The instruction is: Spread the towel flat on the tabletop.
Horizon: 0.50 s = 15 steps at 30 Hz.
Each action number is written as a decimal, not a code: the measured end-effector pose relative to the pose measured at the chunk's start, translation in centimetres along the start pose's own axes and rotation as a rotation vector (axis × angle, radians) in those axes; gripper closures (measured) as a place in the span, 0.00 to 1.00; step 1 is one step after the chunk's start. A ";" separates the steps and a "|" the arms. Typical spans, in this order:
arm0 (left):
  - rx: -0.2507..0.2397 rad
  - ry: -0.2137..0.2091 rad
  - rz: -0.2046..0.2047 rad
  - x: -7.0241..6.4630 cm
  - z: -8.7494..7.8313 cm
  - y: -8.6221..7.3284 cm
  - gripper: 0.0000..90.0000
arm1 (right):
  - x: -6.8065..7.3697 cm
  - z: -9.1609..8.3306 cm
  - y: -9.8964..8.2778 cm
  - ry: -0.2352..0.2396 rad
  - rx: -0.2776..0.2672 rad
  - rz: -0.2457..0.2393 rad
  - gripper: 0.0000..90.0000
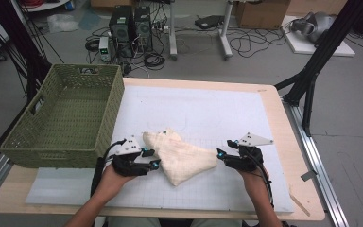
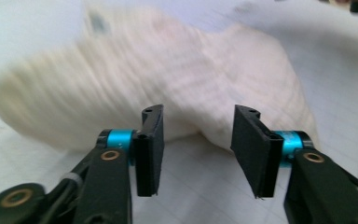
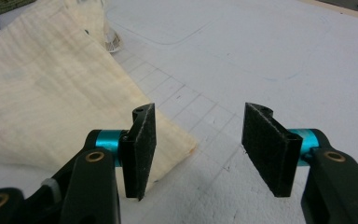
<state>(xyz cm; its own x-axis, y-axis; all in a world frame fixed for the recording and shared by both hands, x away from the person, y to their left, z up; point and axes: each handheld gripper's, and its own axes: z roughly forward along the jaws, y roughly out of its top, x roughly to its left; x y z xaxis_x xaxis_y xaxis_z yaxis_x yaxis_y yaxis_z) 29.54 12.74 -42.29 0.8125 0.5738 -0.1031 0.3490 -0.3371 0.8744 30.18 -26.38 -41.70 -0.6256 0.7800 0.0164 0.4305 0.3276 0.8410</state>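
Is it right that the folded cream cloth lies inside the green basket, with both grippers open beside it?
Not quite. In the high view the cream cloth lies on the white mat, outside the green basket. The left gripper and right gripper are open beside it.

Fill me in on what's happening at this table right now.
A person works a folded cream cloth on the white mat with a gripper in each hand. The left gripper sits at the cloth's left edge, the right gripper at its right corner. Both stand open, with nothing pinched between the pads, so the cloth lies free on the mat. A green woven basket waits at the left, with nothing visible inside.
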 end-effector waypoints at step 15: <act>-0.078 0.082 -0.019 2.9 0.0 3.8 0.51 | 2.1 5.4 -0.1 0.115 0.167 -0.064 0.55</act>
<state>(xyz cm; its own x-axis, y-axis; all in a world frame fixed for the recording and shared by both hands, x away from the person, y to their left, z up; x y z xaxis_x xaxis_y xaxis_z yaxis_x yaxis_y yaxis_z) 33.24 13.11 -39.31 0.7639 0.6398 -0.0840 0.3244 -0.2683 0.9071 32.28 -21.87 -44.67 -0.7212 0.6918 0.0359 0.4836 0.4658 0.7411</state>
